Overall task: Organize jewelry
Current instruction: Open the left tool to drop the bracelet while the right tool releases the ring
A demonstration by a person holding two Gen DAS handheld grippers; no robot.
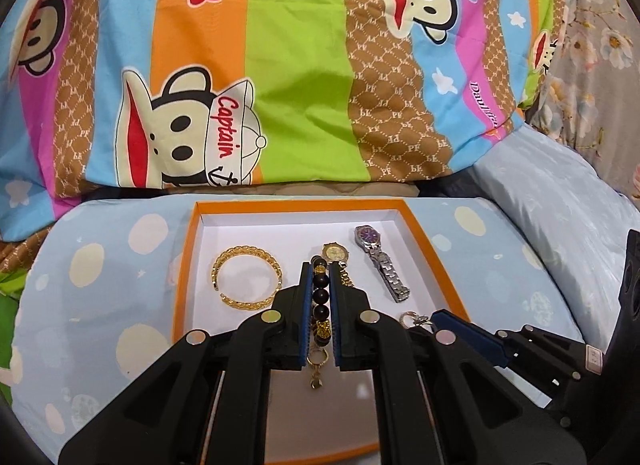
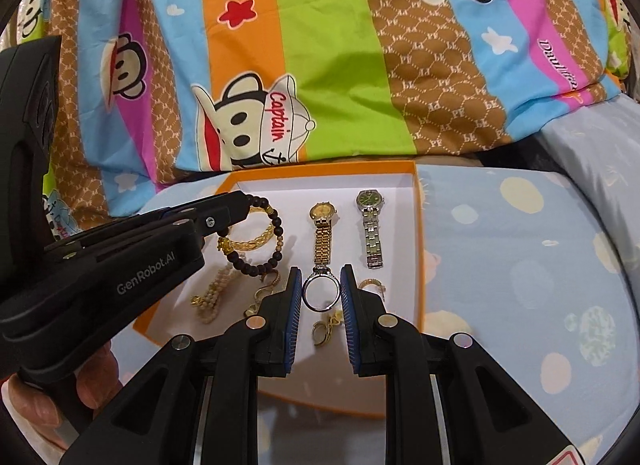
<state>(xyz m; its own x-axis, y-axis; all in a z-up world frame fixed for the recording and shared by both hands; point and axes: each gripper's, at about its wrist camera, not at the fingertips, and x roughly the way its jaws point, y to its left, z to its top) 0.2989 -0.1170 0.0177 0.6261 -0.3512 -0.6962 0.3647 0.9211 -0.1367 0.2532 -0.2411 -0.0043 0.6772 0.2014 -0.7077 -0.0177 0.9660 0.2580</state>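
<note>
The left gripper (image 1: 319, 265) was clamped on a dark beaded bracelet (image 1: 320, 297), a light, limp strand that would sag and swing, so it was best held across its beads above the orange box (image 1: 182, 265). The right gripper (image 2: 320, 277) pinched a thin silver ring (image 2: 321, 294), stiff, smooth and likely to slip, by its rim over the same box. Only the right wrist view showed the bracelet's full loop, and what seemed a pale bead strand (image 2: 212, 297) beneath it.
</note>
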